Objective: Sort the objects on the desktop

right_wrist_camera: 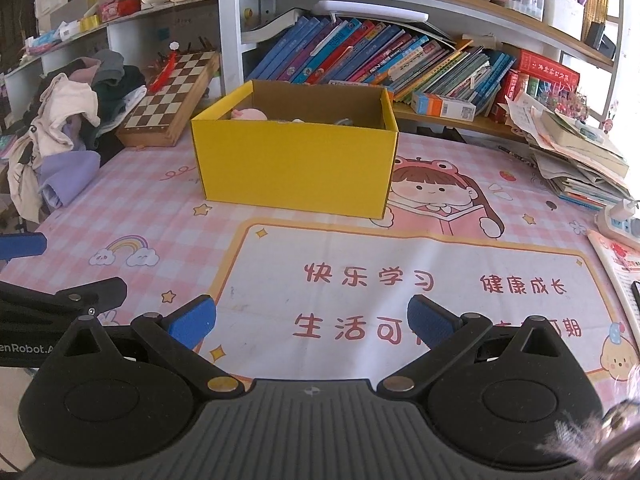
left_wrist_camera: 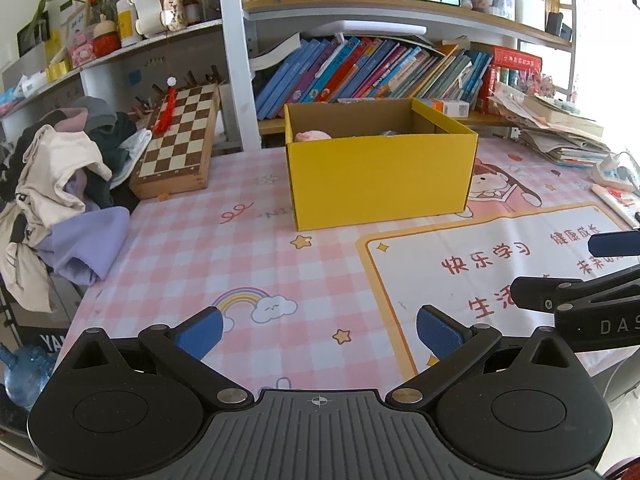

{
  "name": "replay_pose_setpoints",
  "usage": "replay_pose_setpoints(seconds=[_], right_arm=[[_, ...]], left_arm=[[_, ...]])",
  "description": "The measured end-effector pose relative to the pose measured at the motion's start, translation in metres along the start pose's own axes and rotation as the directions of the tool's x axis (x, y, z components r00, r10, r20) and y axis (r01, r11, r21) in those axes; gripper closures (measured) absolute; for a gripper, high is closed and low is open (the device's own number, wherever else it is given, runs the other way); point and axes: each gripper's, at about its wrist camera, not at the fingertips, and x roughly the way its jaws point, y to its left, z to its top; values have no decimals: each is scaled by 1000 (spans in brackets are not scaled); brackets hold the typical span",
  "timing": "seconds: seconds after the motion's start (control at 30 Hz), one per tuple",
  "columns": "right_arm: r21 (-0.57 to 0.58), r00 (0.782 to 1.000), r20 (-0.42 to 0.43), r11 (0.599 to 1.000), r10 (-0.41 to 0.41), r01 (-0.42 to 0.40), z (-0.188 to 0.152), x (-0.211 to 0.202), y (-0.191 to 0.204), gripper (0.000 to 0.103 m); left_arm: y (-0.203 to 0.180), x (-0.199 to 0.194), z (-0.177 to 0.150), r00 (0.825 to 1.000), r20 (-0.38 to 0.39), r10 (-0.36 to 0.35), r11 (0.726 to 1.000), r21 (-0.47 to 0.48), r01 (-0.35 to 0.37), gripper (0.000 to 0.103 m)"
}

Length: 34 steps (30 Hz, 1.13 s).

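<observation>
**Lead:** What does the box look like from your seat?

**Me:** I see a yellow cardboard box [right_wrist_camera: 294, 164], open at the top, brown inside, standing upright on the pink checked desk mat [right_wrist_camera: 160, 208], toward the back of the desk just in front of the lower bookshelf. A pink soft thing [right_wrist_camera: 249, 113] pokes up at its back left corner; whatever else lies inside is too hidden for me to name.

**Lead:** And your grippers?

**Me:** My left gripper [left_wrist_camera: 318, 330] is spread wide with nothing between its blue pads [left_wrist_camera: 200, 334], hovering over the mat near the rainbow print [left_wrist_camera: 242, 298]. My right gripper [right_wrist_camera: 312, 320] is likewise spread and empty, above the white panel with red Chinese characters [right_wrist_camera: 368, 276]. Both are well short of the box.

**Lead:** Around it?

**Me:** A wooden chessboard [right_wrist_camera: 168, 96] leans left of the box, a heap of clothes [right_wrist_camera: 68, 132] beyond it, slanted books [right_wrist_camera: 360, 56] behind, and a stack of papers [right_wrist_camera: 580, 160] at the right.
</observation>
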Motion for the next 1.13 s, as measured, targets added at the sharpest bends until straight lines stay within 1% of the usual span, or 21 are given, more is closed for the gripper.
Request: replay_pose_setpoints(seconds=[0.67,0.9,1.13], right_arm=[[-3,1000,-13,1000,3,-3,-1,2,1,0],[1,1000,-23,1000,3,-3,-1,3,0,0],[4,999,-40,1000,4,-4,-1,8,-4,0]], left_arm=[[-1,1,-1,1000,-17,8,1000,-1,-8,0],[-5,0,-1,999,0,35,999,20,-35,0],[-4,3,0,1000,-11,20,1000,2,-20,0]])
